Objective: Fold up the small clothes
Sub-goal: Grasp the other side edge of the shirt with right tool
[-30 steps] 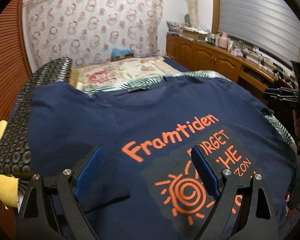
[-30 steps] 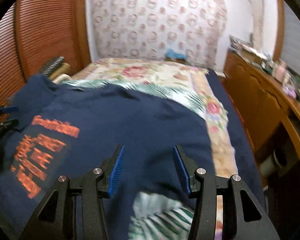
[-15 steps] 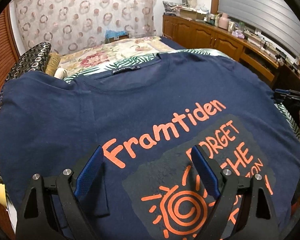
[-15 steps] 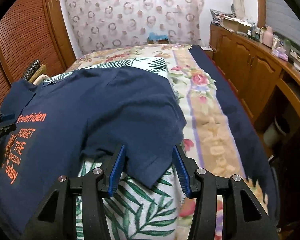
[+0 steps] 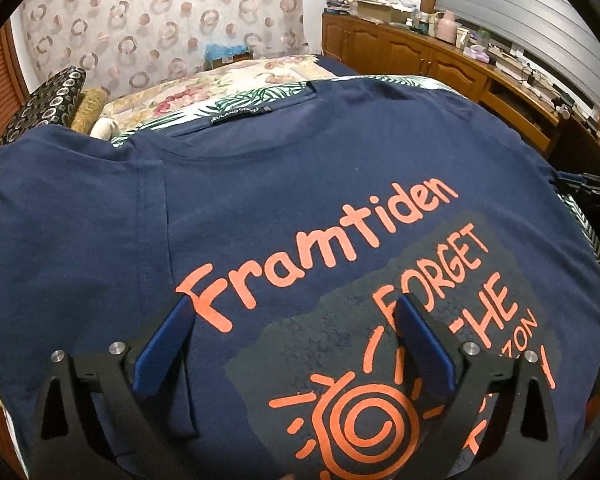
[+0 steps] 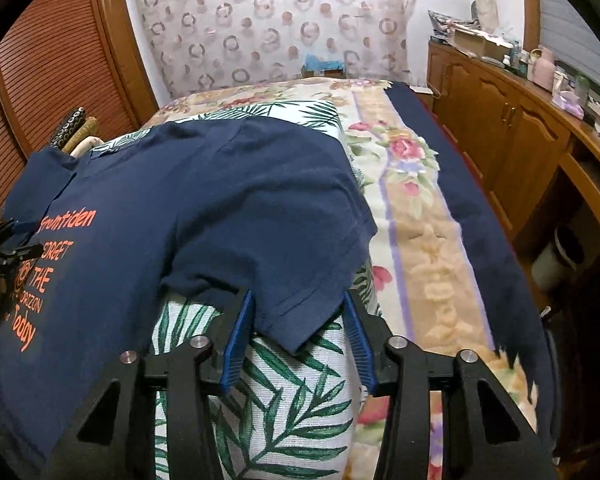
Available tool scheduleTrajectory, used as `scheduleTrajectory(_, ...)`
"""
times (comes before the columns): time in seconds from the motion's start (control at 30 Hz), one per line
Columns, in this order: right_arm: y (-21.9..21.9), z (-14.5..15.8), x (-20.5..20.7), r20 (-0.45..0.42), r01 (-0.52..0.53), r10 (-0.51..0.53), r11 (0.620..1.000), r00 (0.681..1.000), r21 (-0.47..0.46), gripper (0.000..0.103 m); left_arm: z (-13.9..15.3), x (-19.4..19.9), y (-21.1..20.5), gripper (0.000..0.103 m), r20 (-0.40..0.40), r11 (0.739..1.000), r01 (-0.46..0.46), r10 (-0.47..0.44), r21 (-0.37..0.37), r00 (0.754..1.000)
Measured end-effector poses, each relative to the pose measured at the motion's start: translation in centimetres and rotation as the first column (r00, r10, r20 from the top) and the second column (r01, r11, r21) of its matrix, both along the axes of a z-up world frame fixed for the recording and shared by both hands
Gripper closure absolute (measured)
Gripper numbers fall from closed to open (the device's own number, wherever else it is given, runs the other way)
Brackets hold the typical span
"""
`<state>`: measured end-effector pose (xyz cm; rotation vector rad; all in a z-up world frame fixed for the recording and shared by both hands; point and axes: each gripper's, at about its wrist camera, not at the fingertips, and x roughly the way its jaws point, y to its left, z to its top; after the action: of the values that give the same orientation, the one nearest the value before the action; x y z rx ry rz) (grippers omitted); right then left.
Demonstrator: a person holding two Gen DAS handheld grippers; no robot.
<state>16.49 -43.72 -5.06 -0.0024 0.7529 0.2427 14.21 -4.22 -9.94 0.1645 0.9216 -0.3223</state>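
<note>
A navy T-shirt (image 5: pixel 268 200) with orange print lies face up, spread flat on a palm-leaf cloth on the bed. My left gripper (image 5: pixel 292 320) is open and empty, hovering just above the shirt's printed chest. In the right wrist view the same T-shirt (image 6: pixel 204 208) fills the left half, and its right sleeve (image 6: pixel 300 280) hangs toward me over the leaf cloth. My right gripper (image 6: pixel 298 312) is open, its two blue pads on either side of the sleeve's hem, not closed on it.
The palm-leaf cloth (image 6: pixel 284 408) lies on a floral blanket (image 6: pixel 416 200) with a navy border. A wooden cabinet (image 6: pixel 516 128) with clutter runs along the right. Patterned cushions (image 5: pixel 48 100) sit at the bed's left. A slatted wooden door (image 6: pixel 52 80) stands left.
Both grippers have come in lower and closer to the shirt. The right one has moved off the shirt's body to the right sleeve hem. Both stay open.
</note>
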Motion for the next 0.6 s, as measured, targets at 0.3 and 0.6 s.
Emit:
scheduleTrajectory(0.3,0.6,0.1,-0.4,0.029,0.007,-0.004,0.996,1.000,-0.088,0.070,0.0,0.1,0.1,0.001,0.000,1.000,-0.002,0.002,0.003,1.000)
scheduleTrajectory(0.6,1.8,0.3,-0.4,0.073,0.012,0.001,0.984,0.997,-0.176,0.087,0.0,0.0,0.2,0.001,0.000,1.000,-0.005,0.005,0.003,1.000)
